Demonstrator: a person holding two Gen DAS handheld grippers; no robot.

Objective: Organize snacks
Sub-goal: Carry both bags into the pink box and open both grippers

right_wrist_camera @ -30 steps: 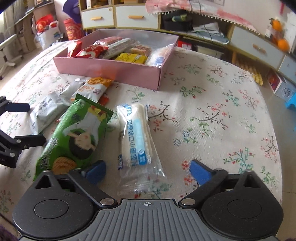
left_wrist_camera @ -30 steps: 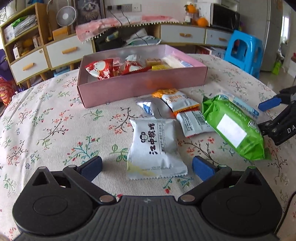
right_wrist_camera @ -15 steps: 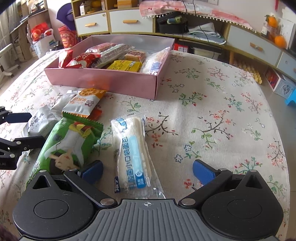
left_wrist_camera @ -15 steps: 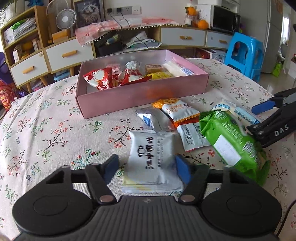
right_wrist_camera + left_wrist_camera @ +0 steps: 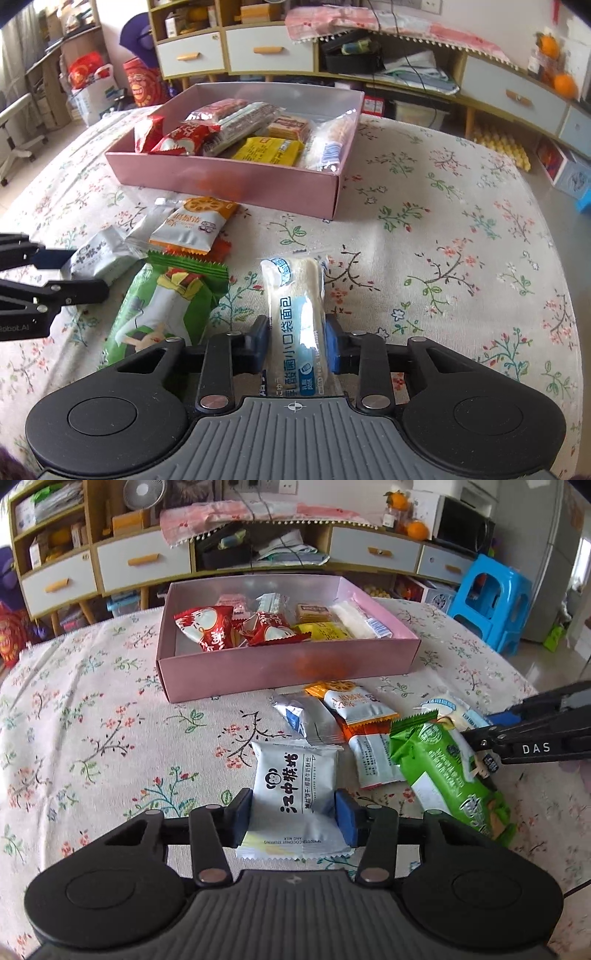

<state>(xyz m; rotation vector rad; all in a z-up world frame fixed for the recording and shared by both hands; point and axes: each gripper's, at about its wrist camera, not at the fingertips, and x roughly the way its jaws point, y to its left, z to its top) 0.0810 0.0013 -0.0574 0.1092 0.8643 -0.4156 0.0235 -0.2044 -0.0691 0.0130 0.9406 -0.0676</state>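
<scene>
Left tool closing on white biscuit packet, right tool closing on bread roll pack — both on the surface, short of pink box. Risk: crushed bread, slippery wrappers sliding free on lifting.

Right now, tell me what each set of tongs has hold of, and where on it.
Left tongs, closing, pinch the white snack packet across its side edges near its lower end. Right tongs, closing, pinch the clear bread roll pack across its sides, low down.
</scene>
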